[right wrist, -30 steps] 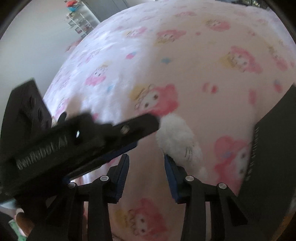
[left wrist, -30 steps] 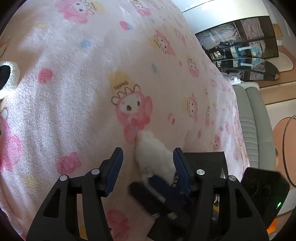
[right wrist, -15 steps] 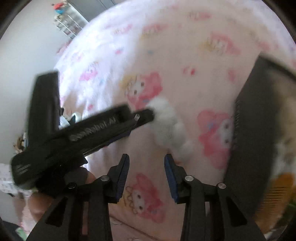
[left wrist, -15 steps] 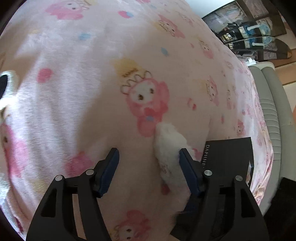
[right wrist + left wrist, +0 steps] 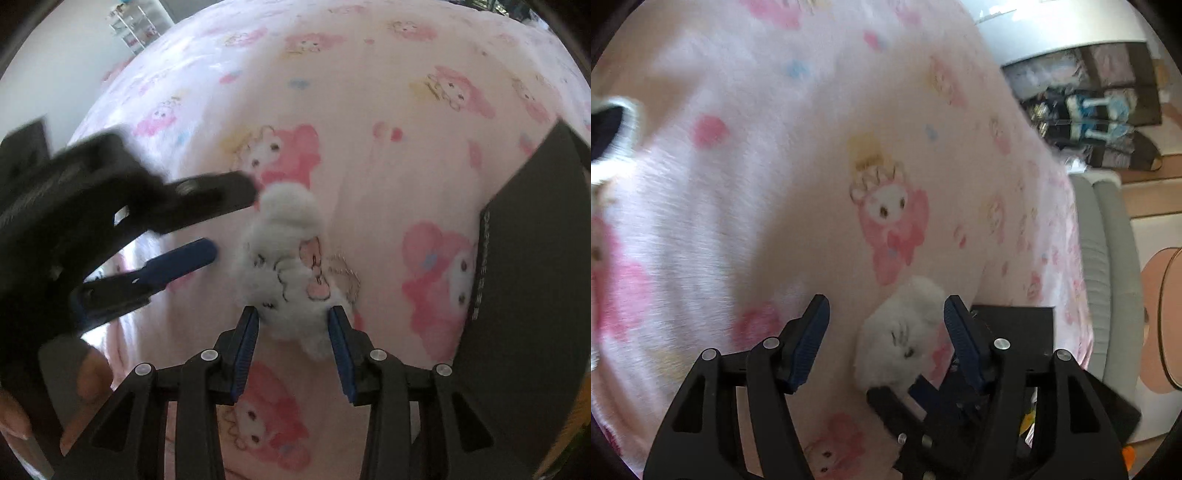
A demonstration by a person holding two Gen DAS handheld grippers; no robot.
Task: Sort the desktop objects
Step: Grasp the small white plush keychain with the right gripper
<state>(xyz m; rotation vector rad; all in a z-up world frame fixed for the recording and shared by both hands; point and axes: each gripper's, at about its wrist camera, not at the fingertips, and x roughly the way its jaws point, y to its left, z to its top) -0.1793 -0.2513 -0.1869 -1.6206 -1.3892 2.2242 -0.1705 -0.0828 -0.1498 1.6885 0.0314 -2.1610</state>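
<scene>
A small white fluffy plush [image 5: 905, 332] with a pink face patch [image 5: 288, 266] lies on the pink cartoon-print blanket [image 5: 369, 110]. My left gripper [image 5: 886, 328] straddles the plush, which lies close to the right-hand pad; its jaws are closing and neither pad presses on it. In the right wrist view the left gripper [image 5: 229, 225] reaches in from the left toward the plush's top. My right gripper [image 5: 293, 332] stands partly open with the plush's near end between its fingertips, not squeezed. A black box [image 5: 535, 277] stands just right of the plush.
The black box [image 5: 1015, 325] sits behind my left gripper's right finger. A black-and-white object [image 5: 605, 125] lies at the blanket's left edge. A grey padded seat [image 5: 1108, 258] and dark shelves [image 5: 1089, 92] stand beyond the blanket. A hand [image 5: 88, 376] holds the left gripper.
Both grippers have come in closer on the plush. Its near end now lies between the right fingertips, where there was only blanket. The left jaws stand wider than a second ago.
</scene>
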